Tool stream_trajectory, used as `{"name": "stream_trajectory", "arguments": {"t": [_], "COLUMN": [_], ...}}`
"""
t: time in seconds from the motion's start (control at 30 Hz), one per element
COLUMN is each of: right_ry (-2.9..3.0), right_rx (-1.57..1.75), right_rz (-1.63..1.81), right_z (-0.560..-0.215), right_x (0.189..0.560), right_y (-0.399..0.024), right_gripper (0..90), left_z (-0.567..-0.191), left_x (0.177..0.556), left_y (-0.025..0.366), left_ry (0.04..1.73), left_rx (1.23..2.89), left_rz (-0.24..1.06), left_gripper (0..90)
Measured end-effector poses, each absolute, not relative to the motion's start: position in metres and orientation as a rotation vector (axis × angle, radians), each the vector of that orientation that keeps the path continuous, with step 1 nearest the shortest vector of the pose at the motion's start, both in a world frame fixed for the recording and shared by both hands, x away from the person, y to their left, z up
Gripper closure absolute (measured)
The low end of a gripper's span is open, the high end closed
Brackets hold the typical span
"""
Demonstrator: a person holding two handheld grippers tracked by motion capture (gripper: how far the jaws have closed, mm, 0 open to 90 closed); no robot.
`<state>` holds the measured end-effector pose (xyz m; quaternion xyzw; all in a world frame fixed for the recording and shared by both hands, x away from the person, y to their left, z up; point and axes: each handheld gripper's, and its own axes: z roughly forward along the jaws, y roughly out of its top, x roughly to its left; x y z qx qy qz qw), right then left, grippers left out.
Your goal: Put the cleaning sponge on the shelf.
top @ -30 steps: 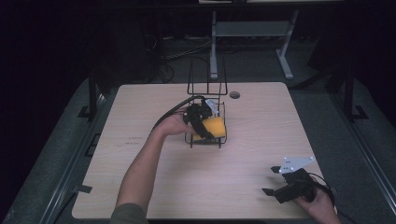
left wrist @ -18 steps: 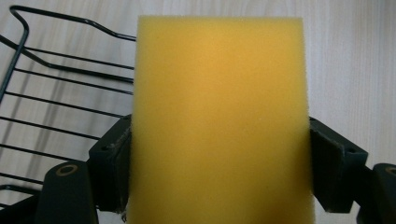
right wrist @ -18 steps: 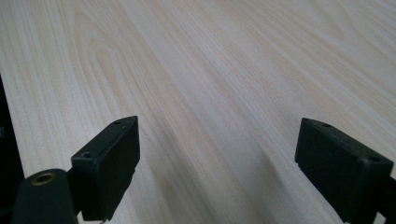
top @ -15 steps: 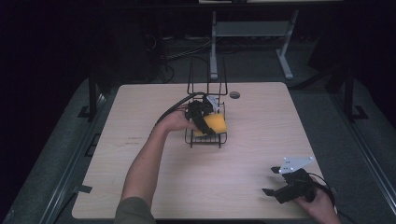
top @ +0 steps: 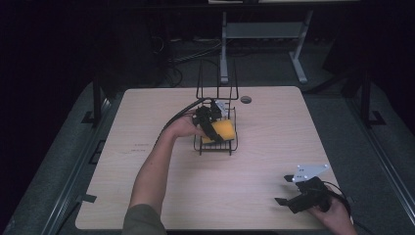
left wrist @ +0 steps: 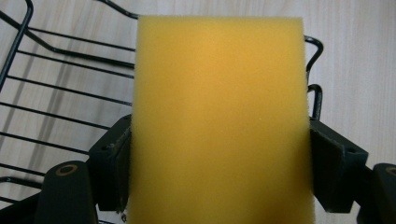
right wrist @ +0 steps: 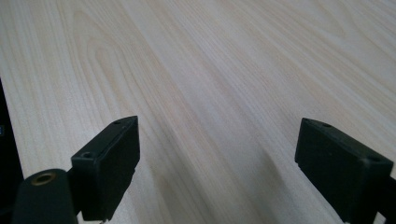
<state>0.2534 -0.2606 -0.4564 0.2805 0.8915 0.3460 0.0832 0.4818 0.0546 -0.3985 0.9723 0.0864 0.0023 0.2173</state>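
Note:
A yellow sponge [top: 223, 131] hangs just over the low part of a black wire rack [top: 218, 146] at the table's middle. My left gripper [top: 215, 128] is shut on it. In the left gripper view the sponge [left wrist: 219, 121] is squeezed between both jaws, with the rack's wires [left wrist: 56, 93] and bare table beneath it. My right gripper [top: 284, 191] rests low near the table's front right corner, held by a hand. Its jaws [right wrist: 219, 163] stand wide open over bare wood with nothing between them.
The rack has a tall upright back [top: 217, 83] on its far side. A round grey grommet [top: 245, 99] sits in the light wood table [top: 122, 161] behind it. A metal stand [top: 259, 34] and cables lie on the dark floor beyond.
The left hand has shifted the sponge slightly over the rack. The right gripper has stayed in place.

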Motion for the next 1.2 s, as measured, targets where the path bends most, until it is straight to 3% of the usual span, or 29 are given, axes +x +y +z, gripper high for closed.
{"name": "stream_trajectory", "arguments": {"t": [0.8,1.2], "right_ry": [2.658,2.643], "right_rx": [0.842,0.836], "right_rz": [1.036,1.034], "right_z": [-0.455,-0.454], "right_x": [0.252,0.25], "right_y": [-0.262,-0.263], "right_gripper": [13.7,13.7], "left_z": [-0.41,-0.402], "left_x": [0.485,0.485], "left_y": [0.053,0.054], "left_ry": [0.265,0.268], "left_rx": [2.697,2.684], "left_rz": [-0.014,0.0], "left_gripper": [21.5,17.2]}}
